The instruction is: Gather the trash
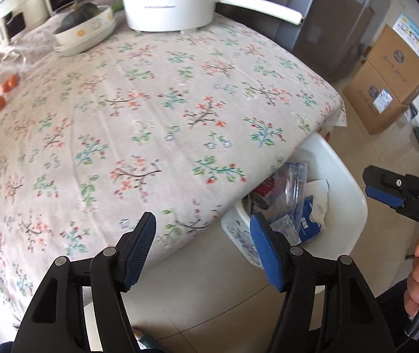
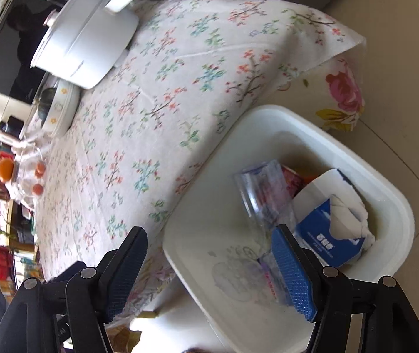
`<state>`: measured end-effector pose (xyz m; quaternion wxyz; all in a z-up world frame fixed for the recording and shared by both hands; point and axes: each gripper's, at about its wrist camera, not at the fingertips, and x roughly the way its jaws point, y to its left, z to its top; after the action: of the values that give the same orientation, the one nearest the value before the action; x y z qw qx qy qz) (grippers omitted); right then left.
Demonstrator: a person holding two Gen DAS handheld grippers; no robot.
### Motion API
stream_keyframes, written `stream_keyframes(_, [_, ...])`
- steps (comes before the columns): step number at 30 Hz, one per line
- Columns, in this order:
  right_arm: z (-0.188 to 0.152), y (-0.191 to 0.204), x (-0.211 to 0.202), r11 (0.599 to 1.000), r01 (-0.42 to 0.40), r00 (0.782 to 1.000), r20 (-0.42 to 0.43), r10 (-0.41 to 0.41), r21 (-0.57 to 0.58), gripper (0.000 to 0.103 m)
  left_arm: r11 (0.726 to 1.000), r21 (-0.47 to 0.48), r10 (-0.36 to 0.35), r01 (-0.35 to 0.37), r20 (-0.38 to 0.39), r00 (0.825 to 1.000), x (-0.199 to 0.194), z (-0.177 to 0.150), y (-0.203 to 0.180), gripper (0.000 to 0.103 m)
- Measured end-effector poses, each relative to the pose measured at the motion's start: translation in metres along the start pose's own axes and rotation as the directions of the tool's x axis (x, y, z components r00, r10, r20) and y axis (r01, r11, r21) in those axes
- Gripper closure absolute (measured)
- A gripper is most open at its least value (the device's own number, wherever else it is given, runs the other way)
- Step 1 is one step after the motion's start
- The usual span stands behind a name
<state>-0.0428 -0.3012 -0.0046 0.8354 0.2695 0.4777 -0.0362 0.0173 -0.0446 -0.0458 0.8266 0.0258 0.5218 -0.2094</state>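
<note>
A white bin (image 2: 385, 182) stands on the floor beside the table and also shows in the left wrist view (image 1: 347, 182). It holds a blue tissue pack (image 2: 324, 241), a clear plastic wrapper (image 2: 265, 194) and a red can (image 1: 264, 189). My left gripper (image 1: 202, 251) is open and empty over the table's near edge. My right gripper (image 2: 211, 267) is open and empty just above the bin's near rim; it also shows at the right of the left wrist view (image 1: 385, 188).
The floral tablecloth (image 1: 150, 111) covers the table. At its far side stand a white pot (image 1: 169, 0), a bowl with a squash (image 1: 84, 26), and oranges with small tomatoes (image 1: 6, 85). Cardboard boxes (image 1: 385, 85) are stacked on the floor.
</note>
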Motion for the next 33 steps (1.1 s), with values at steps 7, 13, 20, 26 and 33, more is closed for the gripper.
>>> stream_keyframes(7, [-0.034, 0.071, -0.011, 0.954, 0.129, 0.988, 0.113, -0.101, -0.271, 0.025, 0.992, -0.11, 0.075, -0.062, 0.119, 0.99, -0.048, -0.037, 0.051, 0.025])
stream_keyframes(13, [-0.088, 0.12, -0.032, 0.885, 0.225, 0.956, 0.27, -0.118, -0.408, 0.011, 0.992, -0.115, 0.08, -0.053, 0.248, 0.965, -0.089, -0.072, 0.063, 0.014])
stream_keyframes(20, [-0.138, 0.123, -0.037, 0.896, 0.242, 0.945, 0.299, -0.13, -0.373, 0.006, 0.987, -0.118, 0.146, -0.112, 0.339, 0.929, -0.115, -0.104, 0.061, 0.01])
stream_keyframes(26, [-0.156, 0.126, -0.042, 0.866, 0.366, 0.894, 0.386, -0.227, -0.339, 0.005, 0.99, -0.096, 0.13, -0.104, 0.322, 0.938, -0.11, -0.111, 0.054, 0.006])
stream_keyframes(33, [-0.157, 0.12, -0.042, 0.856, 0.403, 0.875, 0.411, -0.257, -0.322, 0.002, 0.992, -0.088, 0.114, -0.093, 0.283, 0.952, -0.097, -0.109, 0.051, 0.006])
